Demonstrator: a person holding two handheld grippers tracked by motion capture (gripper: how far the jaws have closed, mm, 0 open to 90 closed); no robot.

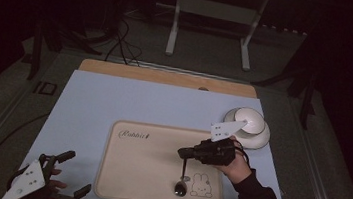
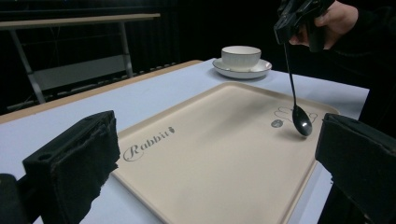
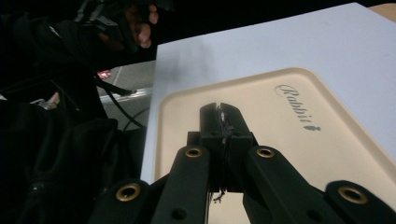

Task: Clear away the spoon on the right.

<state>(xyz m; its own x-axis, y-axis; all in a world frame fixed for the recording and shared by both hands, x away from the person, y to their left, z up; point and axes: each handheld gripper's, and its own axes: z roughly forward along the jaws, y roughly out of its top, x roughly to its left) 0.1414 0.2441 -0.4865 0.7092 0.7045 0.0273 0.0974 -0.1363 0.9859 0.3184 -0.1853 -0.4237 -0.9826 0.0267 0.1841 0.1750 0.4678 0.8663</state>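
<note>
— Where do we have the spoon (image 1: 182,178) now?

— We hold it by the top of its handle in our right gripper (image 1: 184,154), whose jaws are pressed together on it. The spoon hangs straight down from the jaw tips, and its bowl sits at the surface of the beige tray (image 1: 128,174), just beside the little rabbit drawing (image 1: 200,185); we cannot tell whether it touches.

— And how do our hands sit?

— Our right hand (image 1: 235,167) comes in from the tray's right side, gripper lying level and pointing left over the tray. Our left gripper (image 1: 69,174) rests at the table's near left corner, jaws spread wide with nothing between them.

— What room do we have?

— The bowl lies near the tray's front right corner, inside the raised rim. The rest of the tray stretches bare toward the "Rabbit" lettering (image 1: 134,135). The cup and saucer (image 1: 247,126) stand off the tray, behind our right hand, on the blue mat (image 1: 114,97).
</note>
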